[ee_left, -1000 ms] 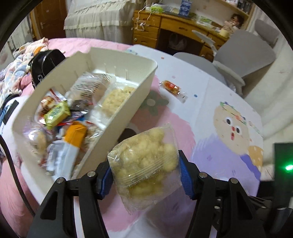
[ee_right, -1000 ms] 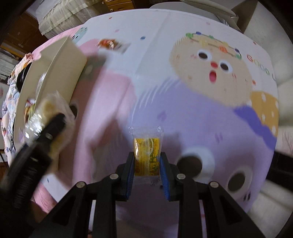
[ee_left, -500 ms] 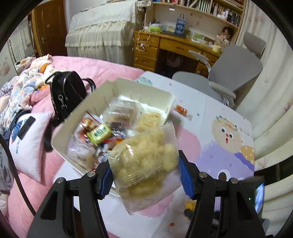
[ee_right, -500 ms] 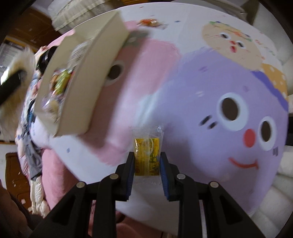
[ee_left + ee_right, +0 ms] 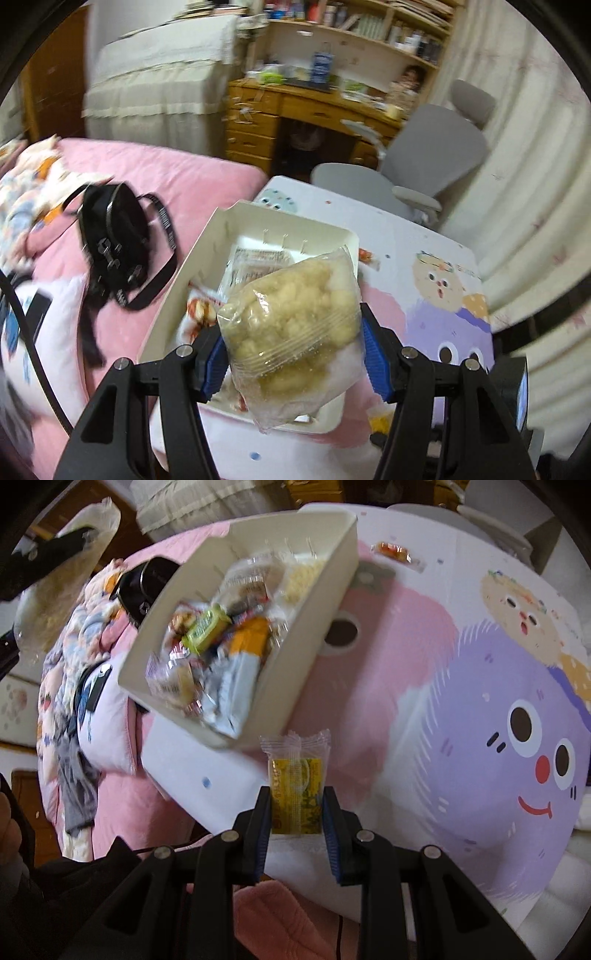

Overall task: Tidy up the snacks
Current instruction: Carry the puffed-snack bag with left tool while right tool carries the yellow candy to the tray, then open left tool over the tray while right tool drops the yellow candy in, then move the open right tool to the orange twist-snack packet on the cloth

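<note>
My left gripper [image 5: 291,350] is shut on a clear bag of pale puffed snacks [image 5: 291,328], held in the air above the white bin [image 5: 284,225]. The bin [image 5: 306,635] stands on the cartoon-print table and holds several wrapped snacks. My right gripper [image 5: 295,812] is shut on a small yellow packet [image 5: 295,797] with a clear crimped top, hanging over the table just below the bin's near corner. One red-orange wrapped snack [image 5: 395,552] lies on the table beyond the bin. The left gripper with its bag [image 5: 55,576] shows blurred at the upper left of the right wrist view.
A black bag [image 5: 118,240] lies on the pink bed left of the table, with pillows and clothes [image 5: 74,686]. A grey office chair [image 5: 424,162] and a wooden desk [image 5: 295,110] stand behind the table. A dark sleeve [image 5: 55,904] fills the lower left corner.
Both grippers rose and pulled back with their snacks still held. The left one now hangs over the bin. The bin came into the right wrist view, close to the yellow packet.
</note>
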